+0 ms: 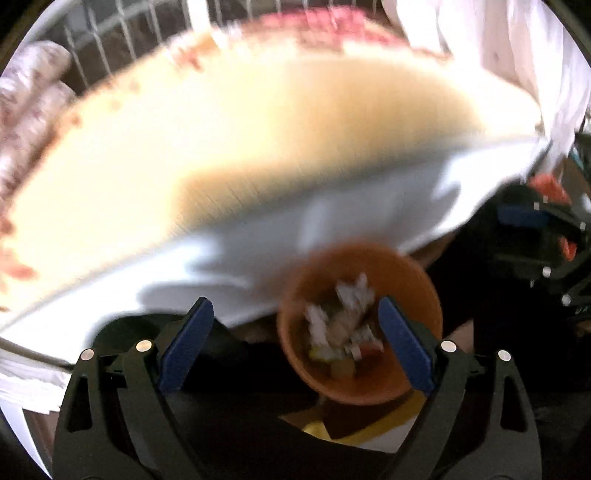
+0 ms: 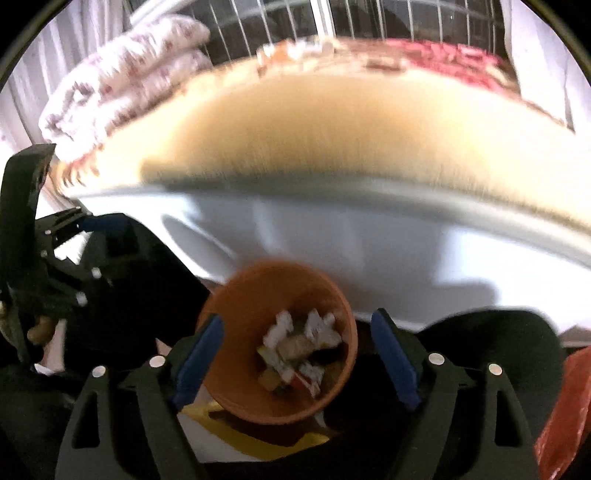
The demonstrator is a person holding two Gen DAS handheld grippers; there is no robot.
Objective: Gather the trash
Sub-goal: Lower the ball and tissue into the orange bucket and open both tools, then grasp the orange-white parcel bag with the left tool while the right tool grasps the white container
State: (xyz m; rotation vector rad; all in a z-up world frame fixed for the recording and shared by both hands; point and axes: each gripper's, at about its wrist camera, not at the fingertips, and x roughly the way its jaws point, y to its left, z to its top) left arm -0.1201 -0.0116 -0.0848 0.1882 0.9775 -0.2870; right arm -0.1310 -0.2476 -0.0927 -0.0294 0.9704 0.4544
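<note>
A bed fills the upper part of both wrist views, its top a pale cream-yellow spread and its near side draped in a white sheet; both are smeared by motion blur. At the bed's far left corner lies a rolled white quilt with a small red pattern, and along its far edge a red-and-pink patterned cloth lies before a barred window grille. Below the bed's near edge stands the terracotta-orange trash bin, round and tapering, open at the top. In its bottom lies the trash: crumpled white paper scraps mixed with yellowish, greenish and red bits, too blurred to show any print. No brand, label or writing can be read anywhere. The bin rests on something yellow over dark floor. The left gripper has its blue-padded jaws spread wide with nothing between them; the right gripper is likewise spread and holds nothing, above the bin.
</note>
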